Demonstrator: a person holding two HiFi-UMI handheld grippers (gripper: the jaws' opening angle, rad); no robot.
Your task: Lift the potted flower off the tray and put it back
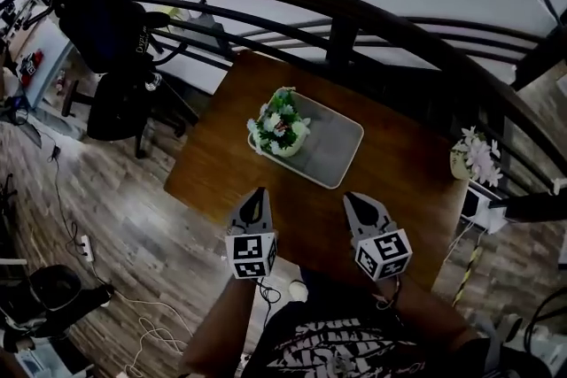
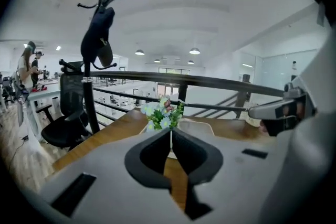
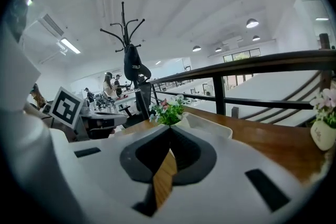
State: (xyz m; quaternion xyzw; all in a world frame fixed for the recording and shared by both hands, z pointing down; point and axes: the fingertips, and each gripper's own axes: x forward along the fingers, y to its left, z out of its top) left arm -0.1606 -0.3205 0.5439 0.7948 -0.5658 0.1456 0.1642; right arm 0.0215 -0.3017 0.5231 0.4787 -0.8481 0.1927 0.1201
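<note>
The potted flower (image 1: 280,133), white and pale blooms with green leaves in a white pot, stands on the left end of the grey tray (image 1: 341,146) on the wooden table (image 1: 217,168). My left gripper (image 1: 259,193) and right gripper (image 1: 353,201) hover over the table's near edge, short of the tray, both shut and empty. In the left gripper view the flower (image 2: 161,114) shows just beyond the closed jaws of the left gripper (image 2: 171,131). In the right gripper view the flower (image 3: 169,111) and tray (image 3: 210,124) lie ahead of the closed right gripper (image 3: 169,128).
A second flower pot (image 1: 474,157) sits at the table's right edge. A dark railing (image 1: 354,13) runs behind the table. A black office chair (image 1: 115,93) and a coat stand (image 2: 100,44) stand to the left. Cables lie on the floor (image 1: 89,252).
</note>
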